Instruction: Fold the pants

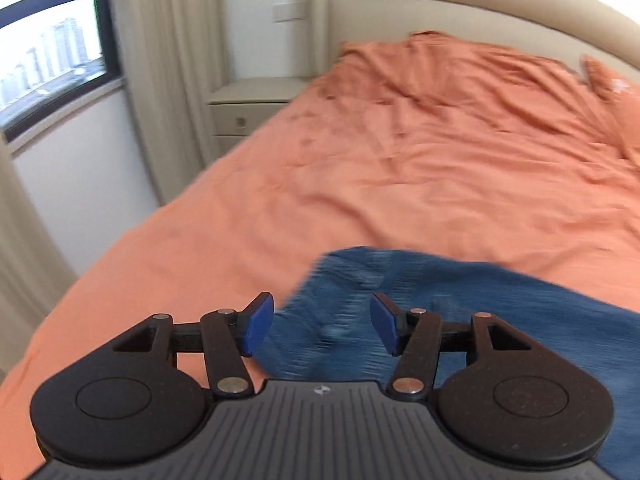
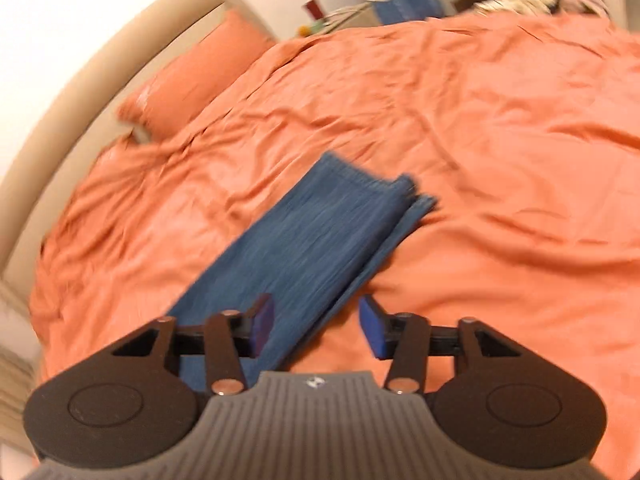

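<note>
On the bed (image 1: pixel 224 224), orange sheet, lie the blue denim pants (image 1: pixel 472 304). Both views are motion-blurred, so seams, pockets and the waistband are hard to make out. Left wrist view: pants run off the right and bottom edges, and the tool body hides part of them; only one blurred end shows, so which end it is cannot be told. Left tool (image 1: pixel 322 326) has its blue pads well apart, nothing pinched between them; the denim lies below and beyond the gap, no pad pressing on it. Left pad (image 1: pixel 258 326) sits over bare sheet just beside the denim edge; the right pad is over denim.

Right wrist view: pants (image 2: pixel 320 240) appear as a long strip, legs stacked one on the other, with the lower layer sticking out along the right side. Hemmed far end points up toward the middle of the bed; near end is hidden under the tool body. Right tool (image 2: pixel 318 330) has its pads apart at a middling gap, empty. The strip's right edge runs down through the gap; the left pad is over denim, the right pad over orange sheet. Whether either pad touches cloth cannot be told through the blur.

Orange pillow (image 2: pixel 192 80) lies against the beige headboard (image 2: pixel 120 40), well apart from the pants. Nightstand (image 1: pixel 248 108) and curtain (image 1: pixel 168 64) are blurred, window (image 1: pixel 48 52) cut off at the left. Blurred clutter past the bed's far edge in the right view is unreadable.
</note>
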The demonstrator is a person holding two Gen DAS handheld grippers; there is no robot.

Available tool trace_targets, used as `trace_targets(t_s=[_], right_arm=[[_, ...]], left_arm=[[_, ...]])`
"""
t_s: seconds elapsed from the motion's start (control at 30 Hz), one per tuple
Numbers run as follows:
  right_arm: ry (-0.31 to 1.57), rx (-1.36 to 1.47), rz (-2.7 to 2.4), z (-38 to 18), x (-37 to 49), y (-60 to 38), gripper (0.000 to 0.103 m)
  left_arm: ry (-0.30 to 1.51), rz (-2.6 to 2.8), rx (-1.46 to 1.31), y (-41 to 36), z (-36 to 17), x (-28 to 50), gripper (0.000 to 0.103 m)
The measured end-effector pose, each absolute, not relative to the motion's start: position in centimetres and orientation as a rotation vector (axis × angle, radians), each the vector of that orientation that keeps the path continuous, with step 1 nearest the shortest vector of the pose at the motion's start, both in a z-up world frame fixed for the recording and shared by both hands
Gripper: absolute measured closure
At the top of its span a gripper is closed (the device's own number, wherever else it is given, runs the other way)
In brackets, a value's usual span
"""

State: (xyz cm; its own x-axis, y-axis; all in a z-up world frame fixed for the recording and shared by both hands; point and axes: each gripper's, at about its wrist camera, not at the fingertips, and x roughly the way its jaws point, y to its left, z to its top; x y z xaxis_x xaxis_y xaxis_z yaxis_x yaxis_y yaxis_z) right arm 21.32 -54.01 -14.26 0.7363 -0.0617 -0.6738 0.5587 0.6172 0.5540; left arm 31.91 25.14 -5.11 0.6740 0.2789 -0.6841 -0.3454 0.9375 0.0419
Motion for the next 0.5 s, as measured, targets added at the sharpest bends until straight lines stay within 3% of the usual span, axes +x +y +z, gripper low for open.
trace_targets(t_s=[0.17, 0.37, 0.47, 0.5], right_arm=[[0.627, 0.979, -0.39, -16.4, 23.2, -60.7, 0.076], [0.636, 1.082, -0.387, -20.5, 26.6, -64.5, 0.076], [0.692, 1.101, -0.401, -22.3, 27.8, -65.0, 0.08], [0.696, 1.119, -0.392, -22.8, 27.9, -65.2, 0.089]], left_arm=[[0.806, 0.206, -0.164, 19.4, -4.3, 33.4, 0.044], [0.828, 0.106, -0.087, 10.9, -4.1, 34.7, 0.044], [0.83, 0.082, -0.047, 7.4, -3.8, 35.2, 0.044], [0.831, 0.071, -0.039, 6.4, -3.8, 35.4, 0.044]])
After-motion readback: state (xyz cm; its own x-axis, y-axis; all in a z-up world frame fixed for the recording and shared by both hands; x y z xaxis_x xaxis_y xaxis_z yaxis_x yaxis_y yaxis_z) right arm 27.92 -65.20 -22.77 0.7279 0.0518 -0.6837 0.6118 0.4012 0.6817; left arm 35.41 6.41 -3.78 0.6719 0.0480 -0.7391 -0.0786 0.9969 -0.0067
